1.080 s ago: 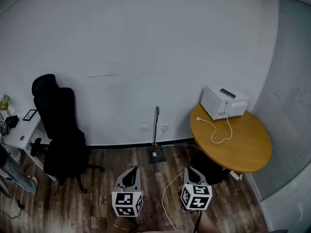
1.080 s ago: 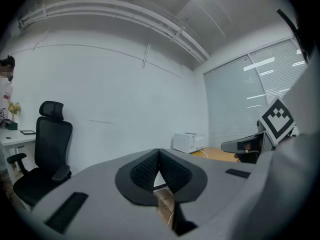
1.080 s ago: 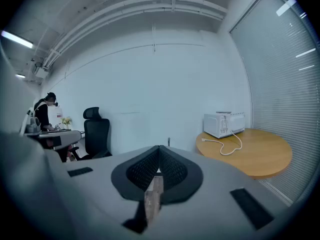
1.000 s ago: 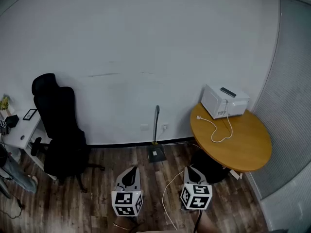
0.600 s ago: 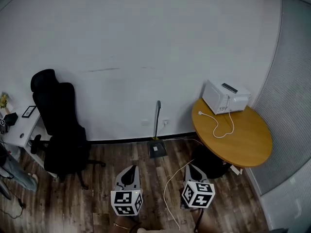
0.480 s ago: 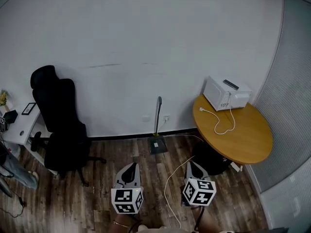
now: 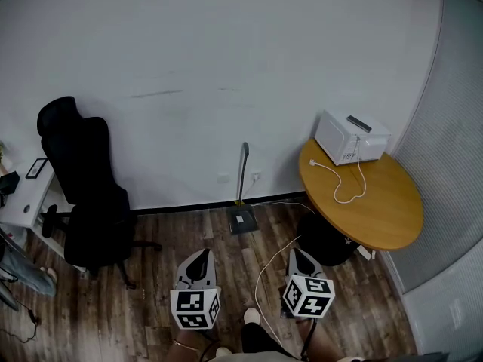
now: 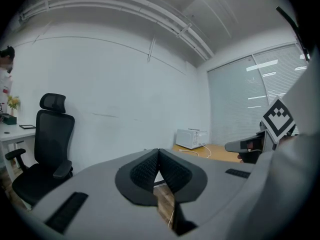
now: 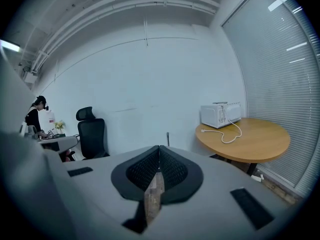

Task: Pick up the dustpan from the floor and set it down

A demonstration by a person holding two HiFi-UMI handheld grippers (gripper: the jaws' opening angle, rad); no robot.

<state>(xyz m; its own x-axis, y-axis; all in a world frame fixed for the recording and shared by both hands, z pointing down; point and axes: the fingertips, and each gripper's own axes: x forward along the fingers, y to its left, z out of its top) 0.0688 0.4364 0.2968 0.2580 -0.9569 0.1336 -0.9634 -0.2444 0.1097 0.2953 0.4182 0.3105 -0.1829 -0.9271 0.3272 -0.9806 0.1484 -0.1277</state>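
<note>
The dustpan (image 7: 241, 219) stands on the wood floor against the white wall, its long dark handle (image 7: 243, 173) upright. The right gripper view shows that handle (image 9: 167, 136) as a thin post just past the jaws. My left gripper (image 7: 201, 256) and right gripper (image 7: 297, 253) hang side by side low in the head view, well short of the dustpan, both pointing toward the wall. Each one is shut with nothing between its pads: the left gripper (image 8: 159, 152) and the right gripper (image 9: 159, 148) show ribbed pads meeting at the tip.
A round wooden table (image 7: 392, 210) with a white microwave (image 7: 352, 136) stands at the right, its cord trailing over the top. A white cable (image 7: 264, 277) loops on the floor between the grippers. A black office chair (image 7: 87, 194) and a white desk (image 7: 19, 202) are at the left.
Both grippers have sunk a little and edged forward, still shut. The head view has shifted slightly, and a shoe now shows at the bottom edge between the grippers.
</note>
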